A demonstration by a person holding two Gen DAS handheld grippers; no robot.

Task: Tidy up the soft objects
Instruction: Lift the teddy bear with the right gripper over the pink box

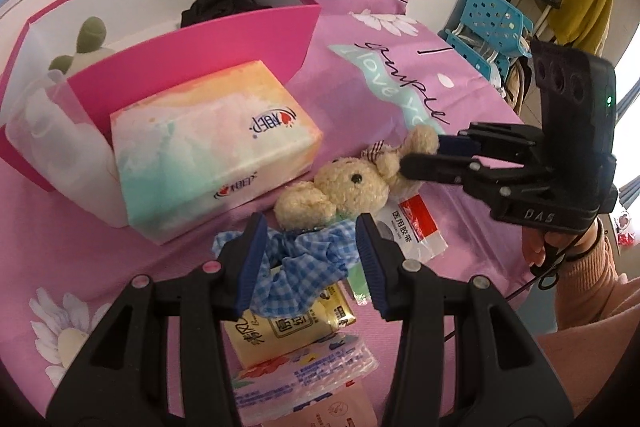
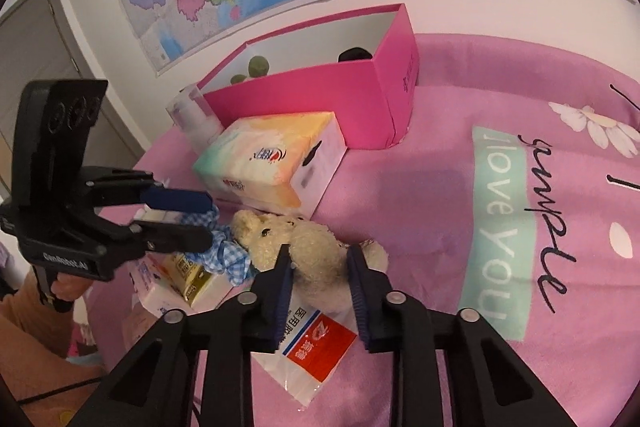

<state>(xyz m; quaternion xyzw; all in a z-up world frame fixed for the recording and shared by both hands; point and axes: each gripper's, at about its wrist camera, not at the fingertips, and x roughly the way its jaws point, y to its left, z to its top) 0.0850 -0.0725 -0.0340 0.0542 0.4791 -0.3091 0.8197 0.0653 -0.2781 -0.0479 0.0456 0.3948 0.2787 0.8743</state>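
Cream plush teddy bear lies at frame centre on the pink printed bedsheet; right tongs, angled down, clamp its body. Left tongs, also angled down, straddle the blue gingham scrunchie, pads on its sides, gripping it.

The right gripper clamps its blue fingers on a cream teddy bear lying on a pink bedsheet. Left of the bear, the left gripper holds a blue gingham scrunchie. Behind the bear sits a pastel tissue box, then a pink box.
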